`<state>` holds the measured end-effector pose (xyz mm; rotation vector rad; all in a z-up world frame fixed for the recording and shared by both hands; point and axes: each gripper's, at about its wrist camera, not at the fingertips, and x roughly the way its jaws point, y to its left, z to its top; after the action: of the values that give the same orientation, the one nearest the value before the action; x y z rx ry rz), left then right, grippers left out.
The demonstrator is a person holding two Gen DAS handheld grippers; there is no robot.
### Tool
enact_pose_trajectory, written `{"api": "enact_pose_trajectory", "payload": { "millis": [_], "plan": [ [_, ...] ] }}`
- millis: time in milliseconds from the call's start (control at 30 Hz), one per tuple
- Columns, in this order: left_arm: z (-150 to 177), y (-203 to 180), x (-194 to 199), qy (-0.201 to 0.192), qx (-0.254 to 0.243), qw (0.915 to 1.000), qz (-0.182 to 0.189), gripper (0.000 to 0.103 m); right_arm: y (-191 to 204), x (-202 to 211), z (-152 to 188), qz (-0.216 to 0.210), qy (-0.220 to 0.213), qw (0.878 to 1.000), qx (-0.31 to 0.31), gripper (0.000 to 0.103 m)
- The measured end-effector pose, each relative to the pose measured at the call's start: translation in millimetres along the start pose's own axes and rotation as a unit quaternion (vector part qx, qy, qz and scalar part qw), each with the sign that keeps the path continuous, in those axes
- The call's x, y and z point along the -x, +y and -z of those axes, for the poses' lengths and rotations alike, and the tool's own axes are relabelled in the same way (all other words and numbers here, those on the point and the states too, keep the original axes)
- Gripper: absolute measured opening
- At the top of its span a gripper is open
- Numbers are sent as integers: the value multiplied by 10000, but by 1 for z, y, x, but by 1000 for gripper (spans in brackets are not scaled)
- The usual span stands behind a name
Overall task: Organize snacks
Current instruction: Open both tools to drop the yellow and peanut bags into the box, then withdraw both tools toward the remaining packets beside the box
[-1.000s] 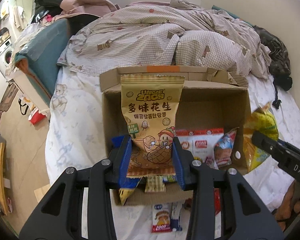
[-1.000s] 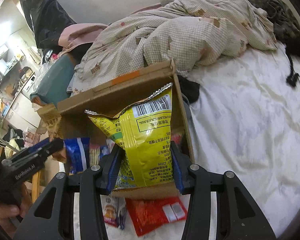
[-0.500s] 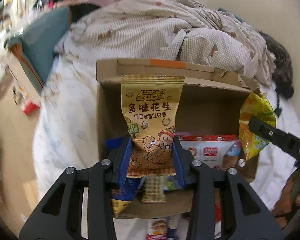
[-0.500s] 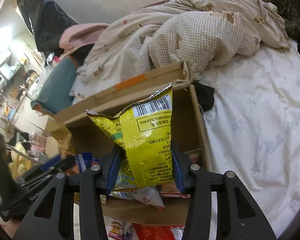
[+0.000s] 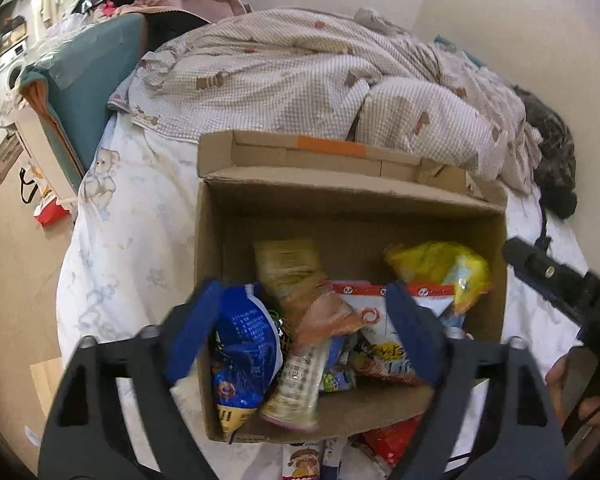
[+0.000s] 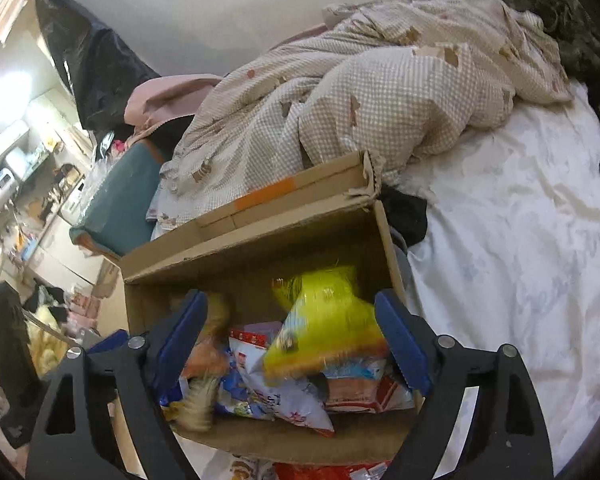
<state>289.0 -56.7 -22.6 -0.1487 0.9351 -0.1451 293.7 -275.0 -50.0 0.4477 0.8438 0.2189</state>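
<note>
An open cardboard box (image 5: 212,240) stands on the bed with several snack bags in it. My left gripper (image 5: 304,332) hovers over its near side. Its jaws are opening wide, with nothing pressed between the pads. The tan peanut bag (image 5: 292,276) lies loose in the box below them, beside a blue bag (image 5: 244,356) and a white-and-red bag (image 5: 380,312). My right gripper (image 6: 290,340) is also opening over the box (image 6: 240,256). The yellow bag (image 6: 328,320), blurred, drops free between its pads onto the pile. In the left wrist view the yellow bag (image 5: 440,268) rests at the box's right end.
A checked quilt (image 5: 300,80) is heaped behind the box. Loose snack packets (image 5: 388,440) lie on the white sheet (image 5: 132,240) in front of it. A teal cushion (image 5: 88,80) and the floor are to the left, and dark clothing (image 6: 404,216) lies by the box's right corner.
Both grippers went from shut to wide open. The tan peanut bag left the left gripper and the yellow bag left the right one. Both bags dropped into the box.
</note>
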Motion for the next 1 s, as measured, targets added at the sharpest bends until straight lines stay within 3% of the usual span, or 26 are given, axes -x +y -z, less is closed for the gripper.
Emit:
{"api": "enact_pose_trajectory", "payload": {
  "millis": [667, 1000],
  "plan": [
    [3, -2, 5, -80, -198, 9997, -101, 85, 4, -1, 4, -42, 162, 9998, 143, 89],
    [10, 0, 36, -222, -249, 9994, -5, 85, 2, 29, 17, 58, 157, 9998, 111, 89]
  ]
}}
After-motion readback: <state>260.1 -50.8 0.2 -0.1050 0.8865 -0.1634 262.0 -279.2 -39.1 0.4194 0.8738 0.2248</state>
